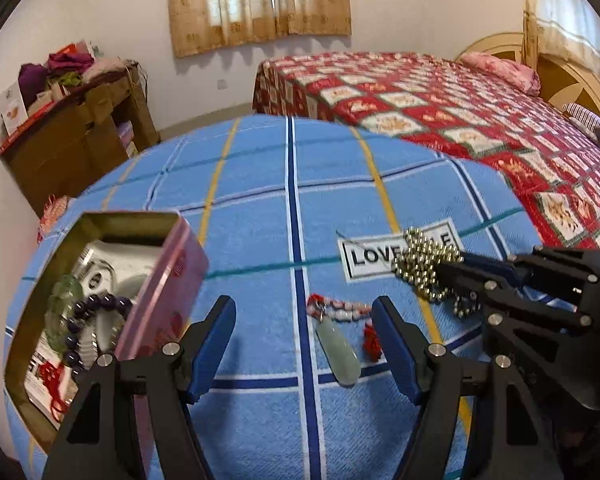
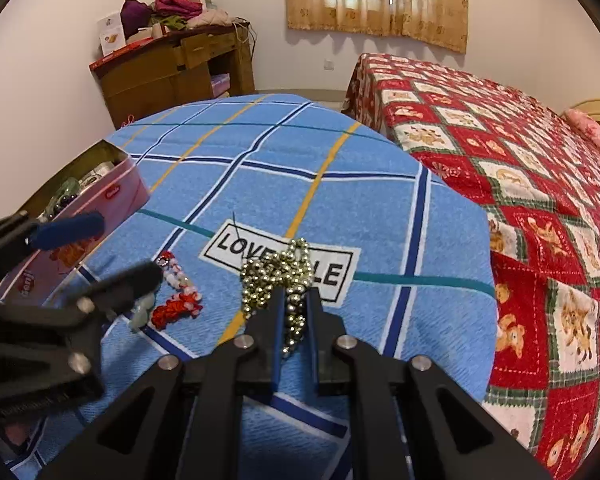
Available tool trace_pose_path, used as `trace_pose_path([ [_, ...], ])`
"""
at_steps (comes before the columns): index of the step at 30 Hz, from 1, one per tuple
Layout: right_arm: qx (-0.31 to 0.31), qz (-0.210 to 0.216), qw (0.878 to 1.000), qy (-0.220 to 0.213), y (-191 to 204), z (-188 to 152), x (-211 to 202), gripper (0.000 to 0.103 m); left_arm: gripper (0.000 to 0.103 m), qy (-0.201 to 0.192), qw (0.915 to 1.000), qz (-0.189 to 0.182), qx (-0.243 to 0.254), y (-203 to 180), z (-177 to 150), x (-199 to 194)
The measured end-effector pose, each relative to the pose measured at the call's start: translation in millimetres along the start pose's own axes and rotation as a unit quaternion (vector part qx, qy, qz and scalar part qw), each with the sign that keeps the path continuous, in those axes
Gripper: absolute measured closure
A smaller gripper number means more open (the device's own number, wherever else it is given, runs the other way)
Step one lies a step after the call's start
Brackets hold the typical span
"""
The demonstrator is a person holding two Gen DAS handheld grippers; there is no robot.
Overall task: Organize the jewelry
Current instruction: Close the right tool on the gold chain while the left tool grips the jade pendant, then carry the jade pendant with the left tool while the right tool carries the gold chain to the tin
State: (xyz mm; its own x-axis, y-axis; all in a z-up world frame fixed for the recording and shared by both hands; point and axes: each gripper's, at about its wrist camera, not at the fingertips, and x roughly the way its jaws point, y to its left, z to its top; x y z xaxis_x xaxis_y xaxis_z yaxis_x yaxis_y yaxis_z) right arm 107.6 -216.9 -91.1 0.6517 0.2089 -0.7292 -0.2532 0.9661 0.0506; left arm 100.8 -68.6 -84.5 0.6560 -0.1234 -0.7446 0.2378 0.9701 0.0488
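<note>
Pink metal makes the tin box (image 1: 168, 280) at the far left, and it stands open on the blue checked cloth (image 1: 260, 184). Inside lie a purple bead bracelet (image 1: 100, 304), a pale green ring-shaped stone (image 1: 62, 304) and some red cord (image 1: 50, 376). In the right wrist view the tin's side has a small red label, but the writing is too blurred to read for sure.

Next comes the left gripper (image 1: 304, 340). Its blue pads stand wide apart and hold nothing. Between them, on the cloth, lies a pale green pendant (image 1: 338, 354) on a red and white beaded string (image 1: 340, 310). The pads do not touch it.

Further right a white patch (image 2: 260, 258) is sewn on the cloth. It reads "LOVE" and then "LE", with the middle letters hidden.

On that patch sits a pile of gold bead chain (image 2: 278, 270). The right gripper (image 2: 294, 320) is pinched tight on the near end of this chain.

To the far right is a bed with a red bear quilt (image 2: 520, 208).
</note>
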Motion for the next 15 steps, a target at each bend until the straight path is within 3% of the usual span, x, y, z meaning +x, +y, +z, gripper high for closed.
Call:
trace_pose_path([
  [3, 0.0, 0.001, 1.0, -0.003, -1, -1, 0, 0.091, 0.052, 0.023, 0.9993, -0.025, -0.014, 4, -3, 8],
  [5, -0.001, 0.001, 1.0, -0.004, -1, -1, 0, 0.091, 0.059, 0.035, 0.998, -0.047, -0.024, 6, -4, 13],
  [10, -0.008, 0.0, 1.0, -0.005, 2, -2, 0, 0.091, 0.093, 0.039, 0.9959, -0.078, -0.021, 3, -8, 11],
  [15, -0.013, 0.004, 1.0, -0.009, 4, -3, -2, 0.091, 0.096, 0.035, 0.9952, -0.089, -0.018, 3, -10, 6],
])
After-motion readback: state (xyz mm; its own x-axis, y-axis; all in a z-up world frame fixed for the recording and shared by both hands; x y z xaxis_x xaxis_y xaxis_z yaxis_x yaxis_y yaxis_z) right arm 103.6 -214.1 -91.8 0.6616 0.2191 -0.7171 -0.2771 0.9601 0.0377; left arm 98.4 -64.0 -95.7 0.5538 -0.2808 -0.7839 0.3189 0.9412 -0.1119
